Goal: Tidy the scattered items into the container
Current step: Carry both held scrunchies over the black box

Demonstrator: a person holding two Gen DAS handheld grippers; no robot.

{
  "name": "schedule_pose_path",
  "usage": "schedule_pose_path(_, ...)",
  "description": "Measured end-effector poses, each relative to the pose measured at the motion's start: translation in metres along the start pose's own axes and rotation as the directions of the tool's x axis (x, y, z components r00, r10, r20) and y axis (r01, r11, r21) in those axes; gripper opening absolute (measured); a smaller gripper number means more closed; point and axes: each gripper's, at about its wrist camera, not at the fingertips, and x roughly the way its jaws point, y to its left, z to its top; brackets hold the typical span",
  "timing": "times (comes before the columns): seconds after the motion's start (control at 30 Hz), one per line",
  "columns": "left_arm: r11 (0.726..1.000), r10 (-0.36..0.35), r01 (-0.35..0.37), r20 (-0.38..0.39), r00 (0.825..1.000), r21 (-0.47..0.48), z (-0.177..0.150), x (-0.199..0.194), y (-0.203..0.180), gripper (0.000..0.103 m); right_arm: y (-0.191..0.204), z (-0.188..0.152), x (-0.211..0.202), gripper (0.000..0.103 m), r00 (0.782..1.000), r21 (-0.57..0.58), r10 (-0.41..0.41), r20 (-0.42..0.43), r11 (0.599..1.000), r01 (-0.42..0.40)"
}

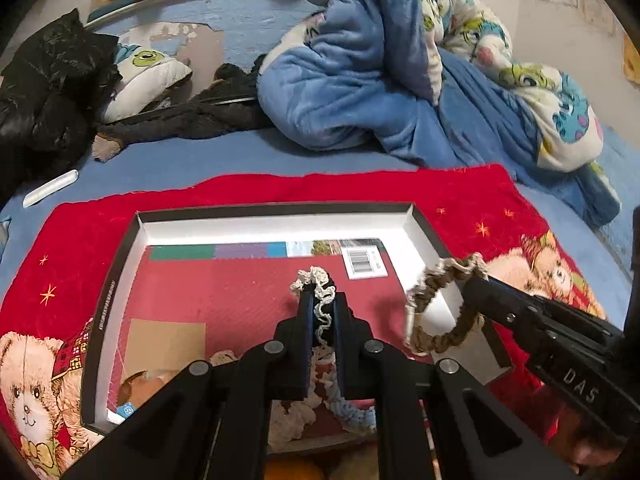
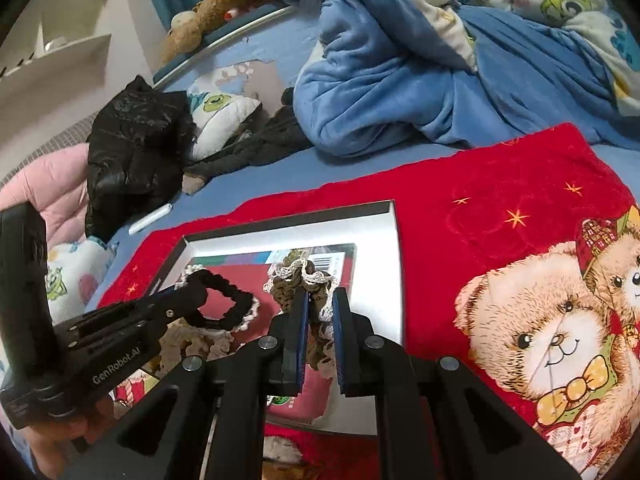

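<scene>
The left gripper [image 1: 320, 300], low in the middle of its own view, is clenched on a black scrunchie with cream lace trim [image 1: 322, 312]. The right gripper [image 2: 320, 300] is likewise clamped on a brown scrunchie edged in white lace [image 2: 310, 280]. Both scrunchies hang above the open black-rimmed box [image 1: 276, 210], which lies on a red teddy-bear blanket [image 1: 256, 188] at the centre of each frame. In the left wrist view the brown one dangles over the box's right wall, at the frame's centre right, while the black one sits over the red interior.

Judging from this, the main risk lies with the brown scrunchie: hanging over the wall rather than the floor of the box, it could catch the rim if let go here and slide out onto the blanket. The lace trims could also snag on the pads when the jaws part, so a scrunchie clings instead of falling. With the 2 grippers close together over 1 box, they might knock each other.

Readable writing: "DAS" on the right gripper's body in the left wrist view, and "GenRobot.AI" on the left gripper's body in the right wrist view. A white barcode label [image 1: 363, 261] lies inside the box, too small to read. Small white print runs along the box's left rim, illegible.
</scene>
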Motion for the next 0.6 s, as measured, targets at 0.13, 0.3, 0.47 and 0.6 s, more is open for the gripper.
schedule_pose_path(0.13, 1.000, 0.018, -0.018, -0.015, 1.000, 0.023, -0.0029, 0.0056, -0.0061, 0.010, 0.0073, -0.0048, 0.0034, 0.012, 1.000, -0.034, -0.026, -0.001, 0.999, 0.026)
schedule_pose_path(0.3, 1.000, 0.005, -0.005, -0.026, 1.000, 0.002, -0.0051, 0.0068, -0.0013, 0.010, 0.0025, -0.0066, 0.0081, 0.013, 0.999, -0.023, -0.033, -0.007, 0.999, 0.033)
schedule_pose_path(0.47, 0.999, 0.043, -0.043, -0.029, 0.999, 0.007, -0.0070, 0.0071, -0.0019, 0.010, 0.0030, -0.0091, 0.0082, 0.014, 1.000, -0.019, -0.023, -0.007, 1.000, 0.023)
schedule_pose_path(0.6, 0.997, 0.077, -0.077, -0.034, 0.996, 0.000, -0.0091, 0.0081, 0.0006, 0.010, 0.0041, -0.0100, 0.0059, 0.015, 0.999, -0.024, -0.033, 0.000, 0.999, 0.033)
